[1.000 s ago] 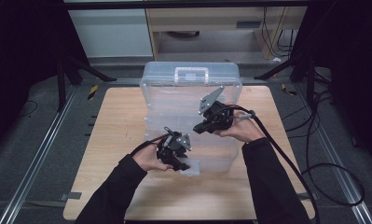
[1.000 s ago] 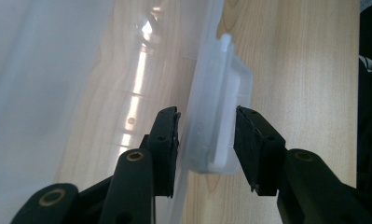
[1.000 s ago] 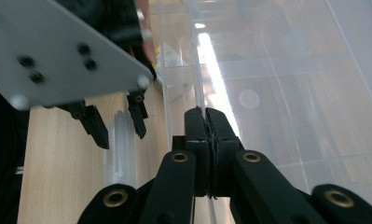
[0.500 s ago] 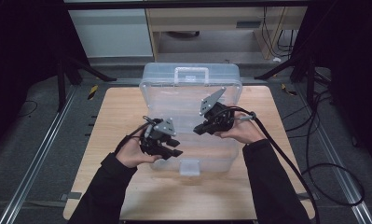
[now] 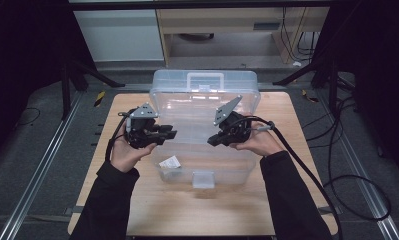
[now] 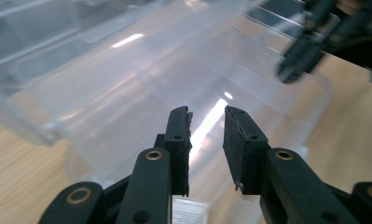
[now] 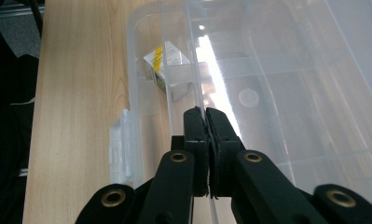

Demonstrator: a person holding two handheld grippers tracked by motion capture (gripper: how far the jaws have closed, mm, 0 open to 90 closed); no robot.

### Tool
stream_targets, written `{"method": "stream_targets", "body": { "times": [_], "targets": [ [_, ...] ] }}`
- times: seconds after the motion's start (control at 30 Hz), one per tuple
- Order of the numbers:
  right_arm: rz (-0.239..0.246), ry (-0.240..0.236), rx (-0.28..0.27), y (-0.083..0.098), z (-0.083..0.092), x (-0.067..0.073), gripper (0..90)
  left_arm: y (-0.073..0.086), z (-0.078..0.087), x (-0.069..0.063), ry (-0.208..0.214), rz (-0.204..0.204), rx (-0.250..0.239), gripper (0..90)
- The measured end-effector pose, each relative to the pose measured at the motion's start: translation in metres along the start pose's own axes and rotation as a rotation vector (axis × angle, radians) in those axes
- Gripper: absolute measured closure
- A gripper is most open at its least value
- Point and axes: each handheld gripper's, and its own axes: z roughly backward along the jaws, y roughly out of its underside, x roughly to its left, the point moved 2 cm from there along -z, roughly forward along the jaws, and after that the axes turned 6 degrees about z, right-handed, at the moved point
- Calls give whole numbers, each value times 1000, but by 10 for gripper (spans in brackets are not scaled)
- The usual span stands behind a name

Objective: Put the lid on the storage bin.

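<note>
A clear plastic storage box (image 5: 237, 167) sits on the wooden table (image 5: 137, 215). Its clear lid (image 5: 197, 102) tilts up from the front, with my right gripper (image 5: 214, 141) shut on the lid's thin front edge (image 7: 200, 100). A small white packet (image 5: 171, 162) with a yellow label (image 7: 167, 60) lies inside the box. My left gripper (image 5: 164, 134) hovers at the box's left side, pointing across it. Its jaws (image 6: 207, 140) have just been closing, a gap remains and nothing is between them.
A white latch (image 5: 203, 179) hangs on the box's front wall. The lid has a handle (image 5: 205, 80) at its far edge. Black cables trail off the table's right side (image 5: 337, 175). Metal rails run along the floor at both sides.
My left gripper has risen from the box's front edge and moved left and back, beside the box. The right gripper has held still on the lid.
</note>
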Motion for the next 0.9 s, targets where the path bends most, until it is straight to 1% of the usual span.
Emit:
{"method": "stream_targets", "body": {
  "times": [0.03, 0.07, 0.1, 0.17, 0.23, 0.33, 0.47, 0.57, 0.6, 0.73, 0.9],
  "targets": [
    [0, 1, 1, 0, 0, 0, 879, 0, 0, 2, -2, 10, -11, 729],
    [-6, 3, 0, 0, 0, 1, 878, 1, 1, 5, -19, 28, -21, 737],
    [-7, 2, -3, 1, 0, 1, 878, 1, 2, 8, -37, 34, -24, 748],
    [-16, 0, -12, 2, 0, 1, 877, 3, 2, 11, -51, 46, -38, 773],
    [-17, 1, -21, 4, -1, 2, 876, 4, 3, 15, -82, 56, -49, 786],
    [-22, 9, -22, 4, -1, 4, 874, 5, 4, 21, -96, 78, -66, 805],
    [-26, 12, -22, 5, -1, 6, 870, 6, 5, 24, -113, 95, -89, 831],
    [-32, 15, -23, 6, -2, 8, 866, 6, 7, 25, -121, 106, -105, 849],
    [-30, 17, -22, 6, -2, 8, 865, 6, 8, 26, -120, 110, -113, 857],
    [-28, 28, -17, 6, -4, 11, 860, 7, 11, 28, -111, 126, -120, 873],
    [-34, 25, -7, 8, -6, 15, 851, 7, 13, 30, -109, 130, -132, 891]
  ]
}}
